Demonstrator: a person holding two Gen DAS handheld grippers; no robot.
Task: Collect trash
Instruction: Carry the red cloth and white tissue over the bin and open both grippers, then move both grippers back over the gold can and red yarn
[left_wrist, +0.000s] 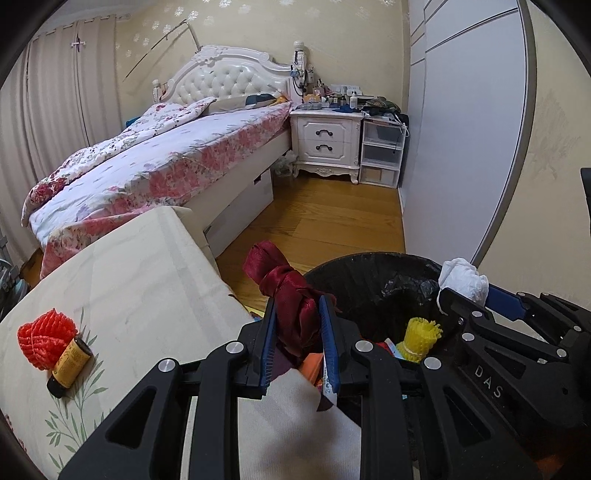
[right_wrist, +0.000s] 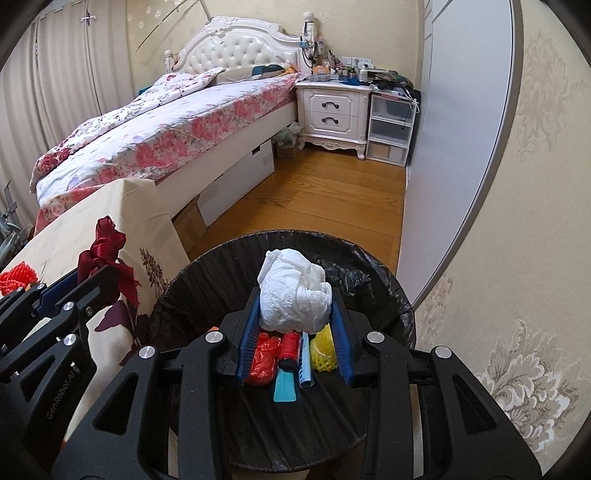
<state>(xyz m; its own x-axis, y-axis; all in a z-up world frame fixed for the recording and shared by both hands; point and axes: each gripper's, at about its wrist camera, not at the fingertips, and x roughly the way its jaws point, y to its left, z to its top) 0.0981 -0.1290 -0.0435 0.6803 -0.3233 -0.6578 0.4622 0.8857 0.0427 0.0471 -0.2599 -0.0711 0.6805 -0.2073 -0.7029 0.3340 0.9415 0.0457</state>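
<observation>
Your left tongs grip a dark red ribbon at the bench edge, beside the black-lined trash bin. Your right tongs clamp a crumpled white tissue above the bin, over red and yellow foam nets inside.

Left gripper, right gripper: jaws clamped.

Each gripper is black, with blue finger pads, silver screws and white lettering.
</observation>
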